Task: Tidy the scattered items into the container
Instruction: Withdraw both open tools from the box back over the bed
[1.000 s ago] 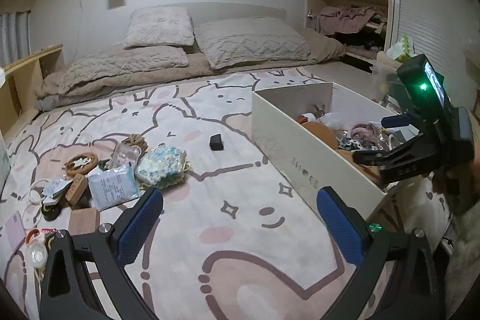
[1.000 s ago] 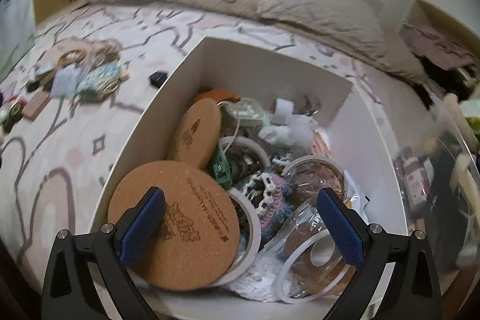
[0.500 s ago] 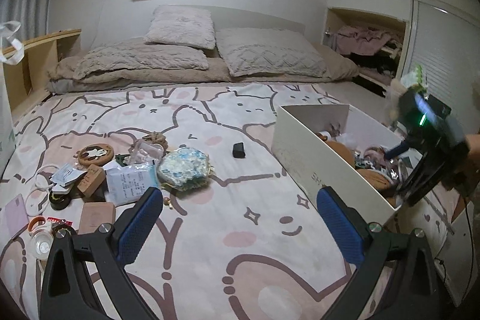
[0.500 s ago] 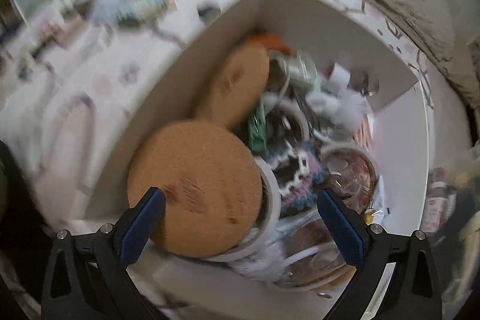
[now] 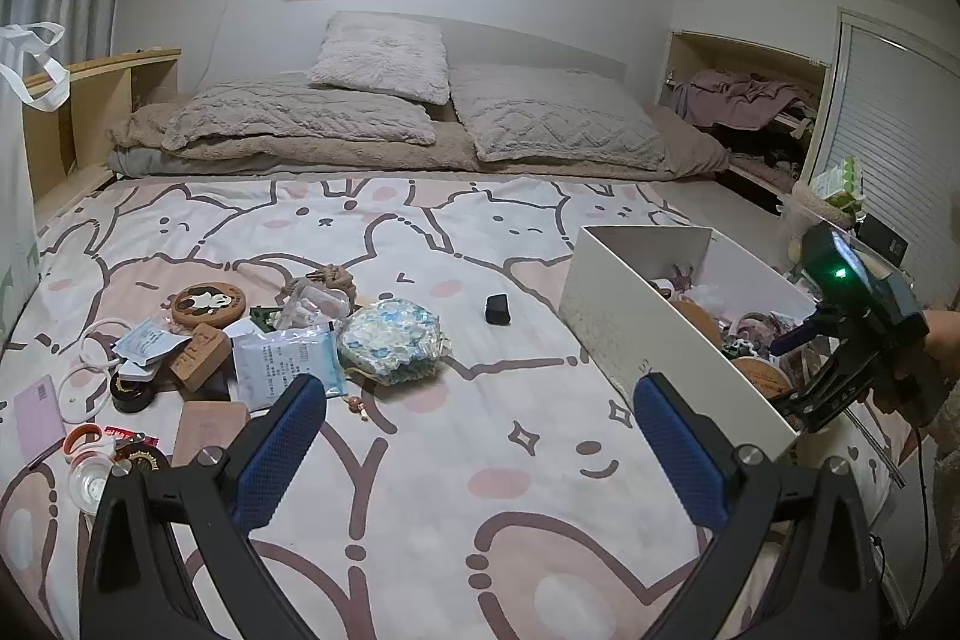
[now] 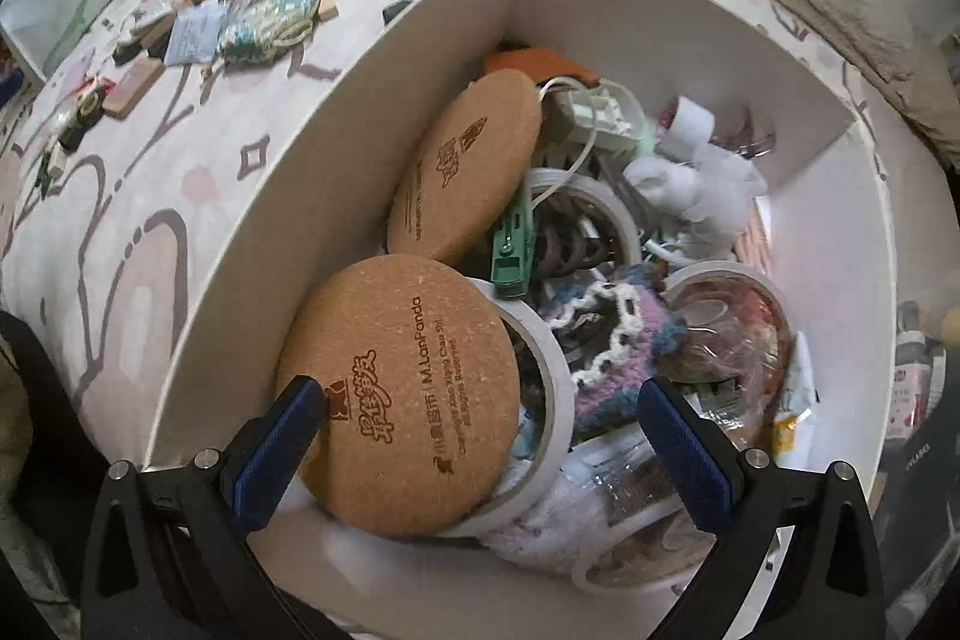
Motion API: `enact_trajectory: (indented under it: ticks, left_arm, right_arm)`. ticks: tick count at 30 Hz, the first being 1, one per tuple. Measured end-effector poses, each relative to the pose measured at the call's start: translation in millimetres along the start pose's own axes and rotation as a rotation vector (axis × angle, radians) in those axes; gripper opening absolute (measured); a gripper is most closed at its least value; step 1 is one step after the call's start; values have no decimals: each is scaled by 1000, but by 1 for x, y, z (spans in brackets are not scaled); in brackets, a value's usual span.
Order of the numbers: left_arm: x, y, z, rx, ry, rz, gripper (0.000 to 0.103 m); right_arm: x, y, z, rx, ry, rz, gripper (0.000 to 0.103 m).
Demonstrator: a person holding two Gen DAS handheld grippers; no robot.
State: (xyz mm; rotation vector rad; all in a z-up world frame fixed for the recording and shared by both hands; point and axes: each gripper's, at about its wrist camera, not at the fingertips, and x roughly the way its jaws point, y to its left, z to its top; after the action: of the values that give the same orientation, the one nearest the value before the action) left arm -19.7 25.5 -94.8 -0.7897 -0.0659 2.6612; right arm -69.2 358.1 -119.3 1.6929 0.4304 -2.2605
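Right wrist view: right gripper [image 6: 480, 451], fingers spread and empty, is hovering over white box [image 6: 288, 172]; left gripper [image 5: 480, 451], also spread, should be targeting the floral pouch [image 5: 393, 340] squarely.

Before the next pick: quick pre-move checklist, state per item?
1. Left hand-held gripper open and empty: ok.
2. Right hand-held gripper open, nothing between its fingers: ok.
3. Right hand-held gripper clear of the white box: not ok, it hangs over the cork coaster inside.
4. Items left on the bedspread: not ok; floral pouch, small black item and a pile to the left remain.
5. Path from left hand-held gripper to the pouch unobstructed: ok.
6. Room left in the box: cannot tell; contents are heaped.
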Motion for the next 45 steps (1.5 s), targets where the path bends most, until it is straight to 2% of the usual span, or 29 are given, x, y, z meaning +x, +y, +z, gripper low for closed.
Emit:
enact_trajectory:
  ticks: [5, 7, 12, 17, 23, 27, 33, 45]
  left_arm:
    - [-2, 5, 0, -12, -7, 0, 103]
    - [-3, 6, 1, -11, -8, 0, 103]
    - [-4, 6, 1, -12, -8, -1, 103]
    - [-7, 6, 2, -12, -13, -3, 103]
    - [-8, 6, 3, -14, -16, -2, 103]
    - [-12, 7, 5, -23, -17, -2, 103]
    - [-15, 8, 6, -22, -24, 1, 103]
    - [-28, 17, 12, -34, -57, -3, 103]
  right_arm:
    - [-24, -7, -12, 75, -111, -16, 103]
    - [-35, -9, -18, 129, -186, -54, 103]
    - [-53, -14, -40, 265, -349, -79, 103]
    - [-66, -16, -57, 383, -470, -121, 103]
    - [-82, -6, -75, 455, -603, -150, 103]
    - [-89, 8, -81, 419, -659, -178, 103]
    - [-94, 31, -84, 377, -693, -243, 103]
    - [-104, 50, -82, 418, -740, -196, 103]
